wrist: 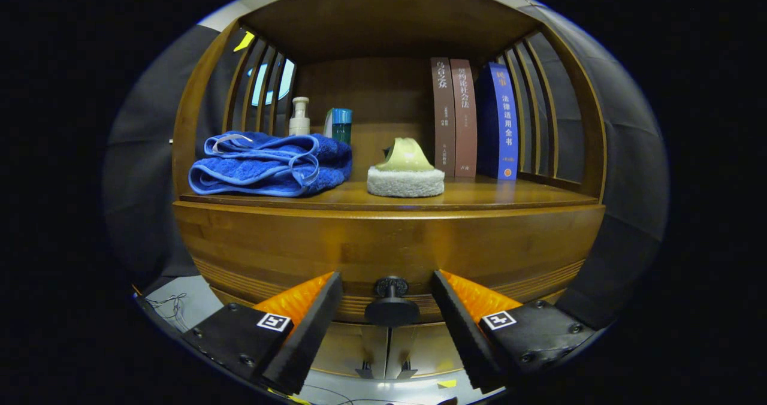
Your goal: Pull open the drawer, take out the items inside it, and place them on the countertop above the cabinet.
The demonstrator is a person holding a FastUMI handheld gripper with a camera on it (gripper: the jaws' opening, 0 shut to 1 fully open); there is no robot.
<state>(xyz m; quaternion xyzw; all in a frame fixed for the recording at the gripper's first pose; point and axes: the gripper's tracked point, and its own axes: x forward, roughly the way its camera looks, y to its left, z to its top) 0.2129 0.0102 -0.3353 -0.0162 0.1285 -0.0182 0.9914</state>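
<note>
Gripper view is directed at a wooden cabinet (239,237) with an open shelf above a closed drawer (383,255). Chinese characters are printed down the spines of three upright books (473,120) at the back right of the countertop (479,195); two spines are brown and one is blue, and the writing is too small to be made out with certainty. No brand can be read on the other things.

A folded blue towel (269,164) of thick terry cloth, edged with a lighter band, is laid on the left of the countertop. Behind it one pale pump bottle (299,117) and one clear bottle with a blue cap (340,124) are stood side by side. Near the middle a round polishing pad (405,171) is set, with a fluffy white base and a smooth yellow-green moulded handle.

The drawer front is made of glossy, curved brown wood with grooved bands along its lower part. One dark round knob (391,303) on a short stem is fixed at its centre. The gripper (388,300) is held spread wide, its two fingers (317,315) placed on either side of the knob and clear of it, with the knob between them.
</note>
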